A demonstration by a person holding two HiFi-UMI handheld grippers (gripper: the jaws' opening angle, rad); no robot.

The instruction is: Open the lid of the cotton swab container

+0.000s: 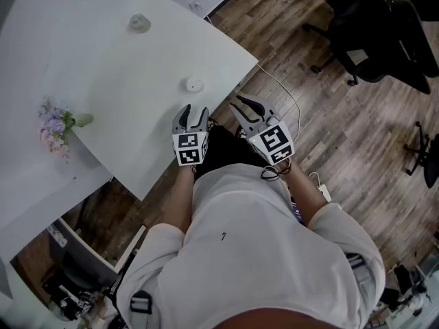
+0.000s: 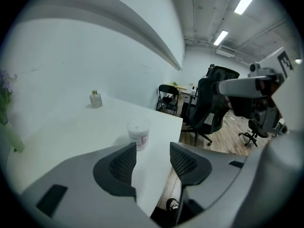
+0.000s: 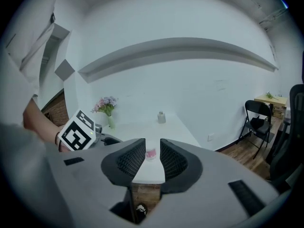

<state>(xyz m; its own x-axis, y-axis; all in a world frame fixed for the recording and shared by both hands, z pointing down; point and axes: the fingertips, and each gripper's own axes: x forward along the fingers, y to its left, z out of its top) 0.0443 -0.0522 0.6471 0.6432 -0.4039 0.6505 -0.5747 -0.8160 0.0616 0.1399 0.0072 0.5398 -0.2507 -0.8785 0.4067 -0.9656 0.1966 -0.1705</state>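
Note:
The cotton swab container (image 1: 195,84) is a small round clear tub with its lid on, standing near the white table's (image 1: 123,94) right-hand corner. My left gripper (image 1: 194,110) hovers just short of it over the table edge, jaws open and empty. In the left gripper view the container (image 2: 138,134) stands a little beyond the left gripper (image 2: 153,148), slightly left of the gap. My right gripper (image 1: 236,102) hangs off the table's corner over the floor, jaws open with a narrow gap. From the right gripper (image 3: 152,142) the container (image 3: 150,153) shows far off through that gap.
A small pale bottle (image 1: 139,22) stands at the table's far side and a vase of pastel flowers (image 1: 55,125) at its left. Black office chairs (image 1: 384,33) stand on the wooden floor to the right. A white cable (image 1: 288,94) trails across the floor.

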